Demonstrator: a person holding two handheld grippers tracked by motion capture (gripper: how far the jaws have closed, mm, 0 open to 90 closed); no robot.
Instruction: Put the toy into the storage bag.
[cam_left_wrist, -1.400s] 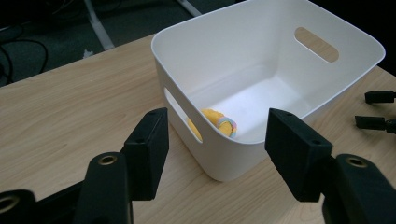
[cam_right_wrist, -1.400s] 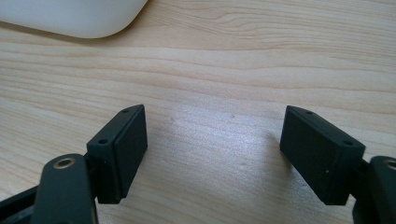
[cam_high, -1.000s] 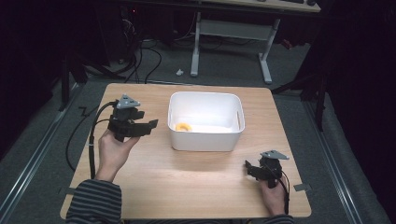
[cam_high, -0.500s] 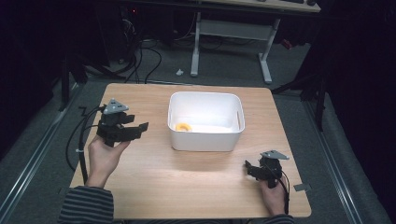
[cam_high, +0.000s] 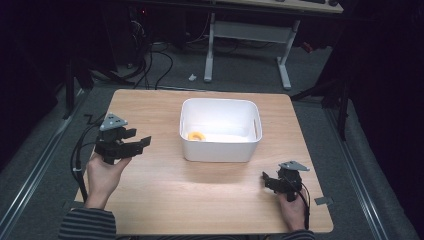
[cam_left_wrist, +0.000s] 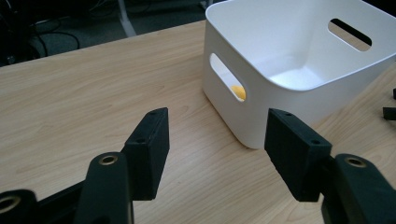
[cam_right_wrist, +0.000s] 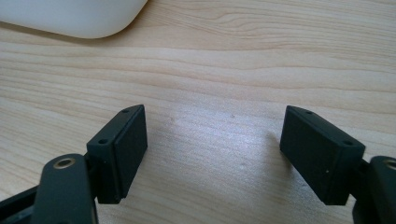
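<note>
Two grippers in your hands, both with jaws apart, nothing between. Your left gripper (cam_high: 135, 145) near desk's left edge, aimed at white bin (cam_high: 220, 150). Yellow ring (cam_high: 196, 136) lies inside bin, by its left wall. Your right gripper (cam_high: 267, 181) near desk's front right corner.

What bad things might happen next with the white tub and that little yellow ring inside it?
1. The left claw hangs open beside the white tub; a sideways reach might bump the wall and slide the tub across the table.
2. The yellow ring lies low against the tub's left wall, so a claw going in could catch on the rim or struggle to pinch it.
3. The right claw sits low by the table's near edge; its cable could snag.
</note>
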